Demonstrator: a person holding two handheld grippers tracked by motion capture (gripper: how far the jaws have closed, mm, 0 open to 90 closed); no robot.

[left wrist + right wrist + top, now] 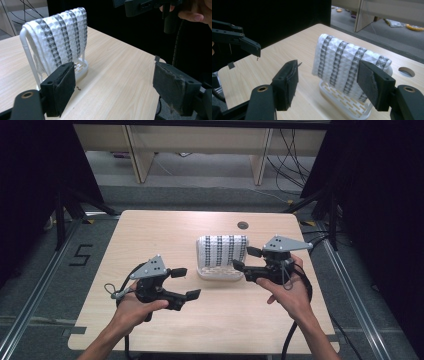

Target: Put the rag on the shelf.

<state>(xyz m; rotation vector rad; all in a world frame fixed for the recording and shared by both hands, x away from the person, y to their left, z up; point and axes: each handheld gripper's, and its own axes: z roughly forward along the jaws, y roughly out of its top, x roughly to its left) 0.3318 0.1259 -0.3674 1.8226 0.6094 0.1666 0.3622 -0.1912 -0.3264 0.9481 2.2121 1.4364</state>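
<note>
Your left gripper (pixel 182 282) and right gripper (pixel 245 258) are matte black, each topped at twelve o'clock by a grey, hole-dotted three-cornered plate; black cables trail toward six; your forearms are bare.

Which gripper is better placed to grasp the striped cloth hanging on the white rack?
Likely the right gripper: its open jaws sit right beside the grey-and-white striped cloth on the white plastic rack. The left gripper, also open, is farther away.

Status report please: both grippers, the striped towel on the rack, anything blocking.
Left gripper open, empty, short of rack. Right gripper open, empty, beside towel. Towel draped over white rack, untouched. Nothing in the way.
</note>
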